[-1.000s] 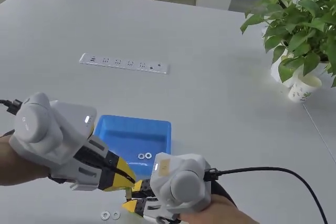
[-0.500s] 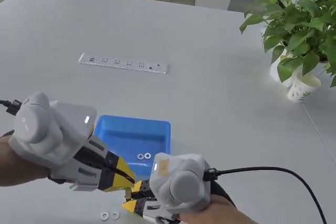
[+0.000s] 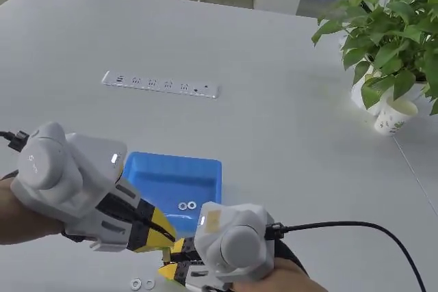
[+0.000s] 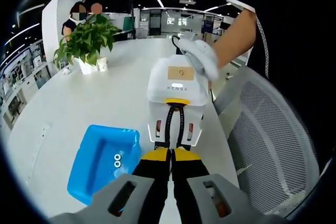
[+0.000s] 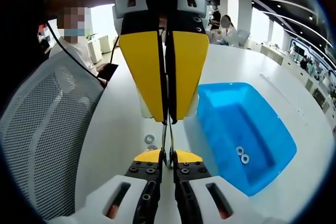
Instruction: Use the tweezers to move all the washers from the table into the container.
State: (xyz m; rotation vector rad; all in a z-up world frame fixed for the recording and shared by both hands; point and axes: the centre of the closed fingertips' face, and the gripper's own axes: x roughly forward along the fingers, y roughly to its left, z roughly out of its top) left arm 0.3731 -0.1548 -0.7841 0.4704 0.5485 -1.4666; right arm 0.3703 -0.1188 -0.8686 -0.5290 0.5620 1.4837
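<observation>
Your left gripper (image 4: 170,153) and right gripper (image 5: 168,157) point nose to nose just above the near edge of the bench (image 3: 274,121), with the tweezers (image 5: 167,129) running straight between them. In the right gripper view, your left gripper's yellow fingers (image 5: 142,72) come down from the top, clenched on one end of the tweezers. Your right gripper's own fingers (image 5: 149,157) are pressed together on the other end, so both grippers grasp the tweezers at once. The blue container (image 3: 171,158) sits on the bench just beyond the two grippers. Two washers (image 3: 183,206) lie side by side on its floor, towards the near wall. Two more washers (image 3: 137,283) lie on the bare bench at the near edge, outside the container and below your left gripper in the head view. In the right gripper view this pair lies on the bench beside the tweezers, well clear of the container wall.
</observation>
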